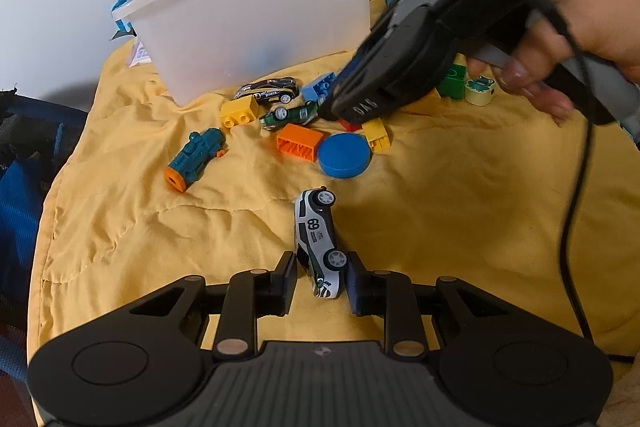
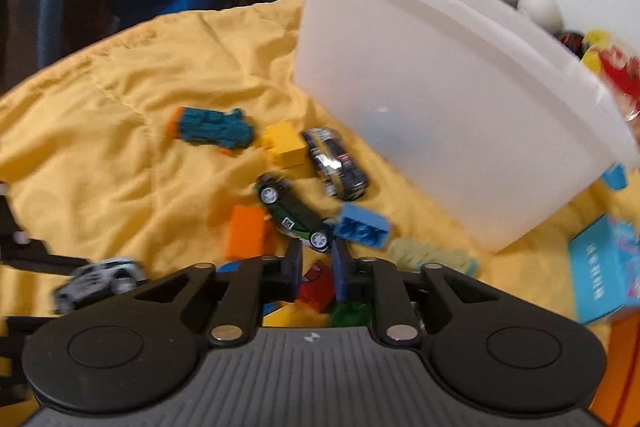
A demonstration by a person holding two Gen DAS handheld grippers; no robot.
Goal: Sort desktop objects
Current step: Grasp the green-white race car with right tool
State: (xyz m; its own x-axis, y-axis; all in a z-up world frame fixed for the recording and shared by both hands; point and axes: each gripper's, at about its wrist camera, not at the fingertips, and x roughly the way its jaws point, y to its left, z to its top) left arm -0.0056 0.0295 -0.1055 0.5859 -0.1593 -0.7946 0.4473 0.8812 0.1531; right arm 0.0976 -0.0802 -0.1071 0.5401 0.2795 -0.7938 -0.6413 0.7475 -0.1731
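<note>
Rumpled yellow quilted cloth (image 1: 440, 207) covers the surface. From the left wrist, the left gripper (image 1: 322, 277) clamps a glossy white toy car (image 1: 318, 241) on its side, long axis running away from the camera. From the right wrist, the right gripper (image 2: 318, 257) pinches a green toy car's (image 2: 294, 217) end beside the frosted plastic tub (image 2: 420, 99).

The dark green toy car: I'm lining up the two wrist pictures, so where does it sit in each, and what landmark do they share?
Left wrist view: the dark green toy car lies mid-frame, at the tip of the right tool, above the orange block.
Right wrist view: the car lies just ahead of that tool's fingertips, centre frame.
Shared landmark: the white plastic bin.
</note>
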